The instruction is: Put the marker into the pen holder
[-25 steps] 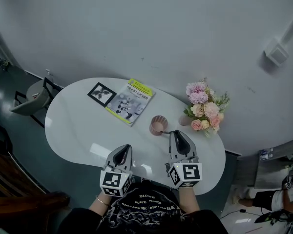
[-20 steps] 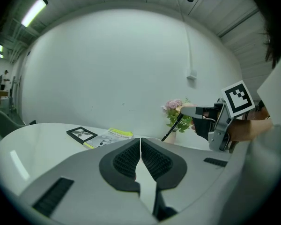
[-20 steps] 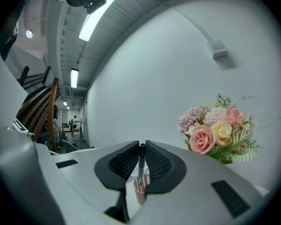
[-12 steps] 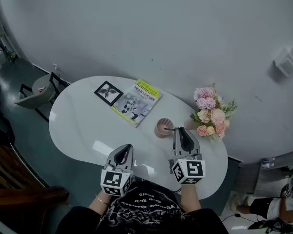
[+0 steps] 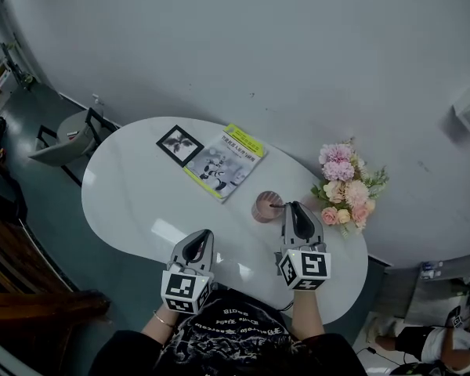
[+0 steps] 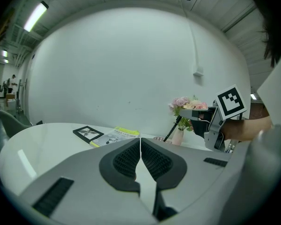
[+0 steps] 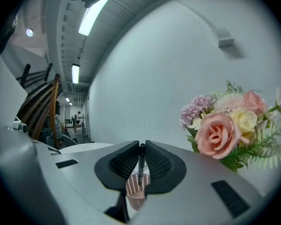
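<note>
**Marker** (image 7: 141, 165): black, roughly upright, pinched near its top end between the jaws of the right gripper (image 5: 297, 208). Its lower tip is at the mouth of the pen holder; whether it is already inside cannot be told.

**Pen holder** (image 5: 265, 207): pink mesh cup, standing right of centre on the white table (image 5: 133, 202).

**Left gripper** (image 6: 140, 146): jaws pressed together on nothing, idle at the near edge.

**Also on the table:** book (image 5: 225, 163) and picture frame (image 5: 180, 143) on the far side, flowers (image 5: 346, 186) on the right.

**Step:** insertion under way, as judged. Next move: lower the marker straight down, clear of the rim, then spread the jaws.
</note>
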### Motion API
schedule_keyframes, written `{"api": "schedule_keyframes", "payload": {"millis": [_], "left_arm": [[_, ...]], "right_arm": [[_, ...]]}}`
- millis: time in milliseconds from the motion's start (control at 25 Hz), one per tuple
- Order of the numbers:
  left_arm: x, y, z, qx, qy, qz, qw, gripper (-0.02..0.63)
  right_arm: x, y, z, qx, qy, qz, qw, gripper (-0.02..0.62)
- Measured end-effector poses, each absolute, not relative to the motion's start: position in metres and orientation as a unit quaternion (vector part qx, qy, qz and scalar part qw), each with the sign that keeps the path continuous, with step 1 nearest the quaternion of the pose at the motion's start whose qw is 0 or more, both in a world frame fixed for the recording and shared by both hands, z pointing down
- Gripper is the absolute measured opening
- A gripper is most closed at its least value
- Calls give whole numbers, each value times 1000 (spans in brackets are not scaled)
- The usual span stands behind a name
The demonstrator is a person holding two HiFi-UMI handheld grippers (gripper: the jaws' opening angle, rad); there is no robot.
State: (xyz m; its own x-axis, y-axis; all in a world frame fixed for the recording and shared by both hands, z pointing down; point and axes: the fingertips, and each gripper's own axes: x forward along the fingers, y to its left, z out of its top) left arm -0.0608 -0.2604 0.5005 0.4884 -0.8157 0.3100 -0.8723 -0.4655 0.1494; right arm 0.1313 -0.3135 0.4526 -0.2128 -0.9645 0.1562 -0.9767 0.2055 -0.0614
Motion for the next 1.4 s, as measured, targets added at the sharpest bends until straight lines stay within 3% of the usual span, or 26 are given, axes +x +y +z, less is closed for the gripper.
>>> {"api": "schedule_keyframes", "payload": {"millis": [1400], "left_arm": [[-58, -274, 509, 832, -520, 121, 151, 26]], "right_arm": [[135, -339, 515, 603, -784, 116, 91, 65]]}}
